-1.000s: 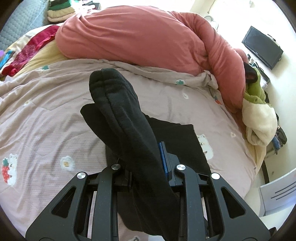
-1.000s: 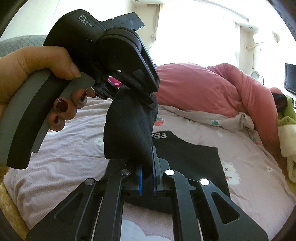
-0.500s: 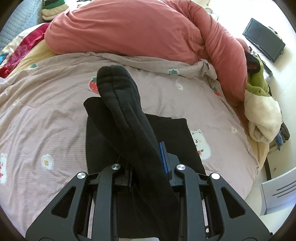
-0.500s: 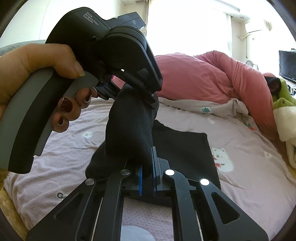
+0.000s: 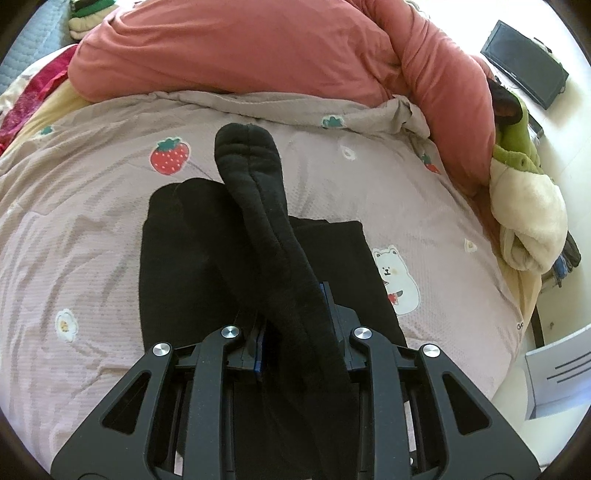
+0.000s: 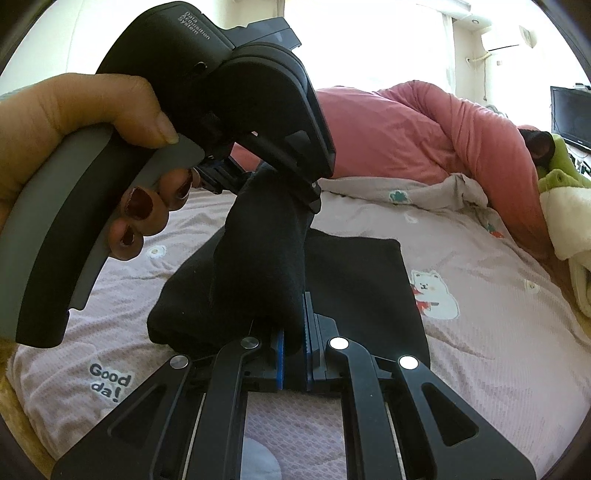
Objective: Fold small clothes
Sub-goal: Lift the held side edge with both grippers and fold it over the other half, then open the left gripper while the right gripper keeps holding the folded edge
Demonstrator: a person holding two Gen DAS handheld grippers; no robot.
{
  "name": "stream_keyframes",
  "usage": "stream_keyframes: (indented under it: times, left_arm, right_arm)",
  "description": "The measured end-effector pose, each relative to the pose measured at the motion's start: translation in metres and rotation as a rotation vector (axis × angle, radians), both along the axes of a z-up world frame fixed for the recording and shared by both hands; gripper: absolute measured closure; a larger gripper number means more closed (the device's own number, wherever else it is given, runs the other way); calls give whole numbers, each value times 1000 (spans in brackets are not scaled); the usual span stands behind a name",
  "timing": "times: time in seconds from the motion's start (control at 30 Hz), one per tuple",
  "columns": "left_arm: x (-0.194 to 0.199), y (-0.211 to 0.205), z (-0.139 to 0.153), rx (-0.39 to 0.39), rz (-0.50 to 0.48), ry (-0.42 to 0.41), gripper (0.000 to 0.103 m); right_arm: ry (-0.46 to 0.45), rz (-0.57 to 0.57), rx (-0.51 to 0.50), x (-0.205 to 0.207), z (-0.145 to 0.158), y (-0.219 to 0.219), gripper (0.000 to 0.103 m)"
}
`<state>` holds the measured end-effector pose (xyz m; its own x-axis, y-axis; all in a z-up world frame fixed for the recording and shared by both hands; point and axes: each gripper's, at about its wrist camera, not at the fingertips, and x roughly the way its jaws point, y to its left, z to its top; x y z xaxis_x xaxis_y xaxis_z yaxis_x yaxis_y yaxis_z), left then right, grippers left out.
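A black garment (image 5: pixel 177 266) (image 6: pixel 362 280) lies flat on the pinkish printed bed cover (image 5: pixel 74 221). One thick fold of it (image 5: pixel 258 192) (image 6: pixel 258 266) is lifted off the flat part and hangs stretched between both grippers. My left gripper (image 5: pixel 295 325) is shut on this fold, which runs forward past its jaws with its rounded end over the cover. In the right wrist view a hand holds the left gripper (image 6: pixel 280 177) at the upper left, above the garment. My right gripper (image 6: pixel 293 343) is shut on the lower end of the same fold, close over the garment's near edge.
A bunched pink duvet (image 5: pixel 258 48) (image 6: pixel 388 140) fills the far side of the bed. Green and cream clothing (image 5: pixel 528 206) lies at the right edge. Beyond the bed are a dark screen (image 5: pixel 524 74) and a white piece of furniture (image 5: pixel 557 376). Folded clothes (image 5: pixel 88 14) are stacked far left.
Both grippers have sunk and moved forward over the bed with the black fold still held. The flat garment and the cover's strawberry print now sit closer in view.
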<state>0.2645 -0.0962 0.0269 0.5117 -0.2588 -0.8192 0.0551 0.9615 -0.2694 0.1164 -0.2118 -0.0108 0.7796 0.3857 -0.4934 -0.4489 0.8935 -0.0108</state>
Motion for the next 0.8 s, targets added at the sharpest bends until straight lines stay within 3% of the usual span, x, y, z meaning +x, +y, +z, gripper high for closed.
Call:
stream_keyframes:
  times: [0.67, 0.8]
  left_arm:
    - [10, -23, -18, 17, -38, 30, 79]
    - [14, -29, -24, 17, -57, 33, 73]
  right_arm:
    - [50, -16, -3, 7, -12, -8, 96]
    - [66, -23, 3, 10, -13, -10, 96]
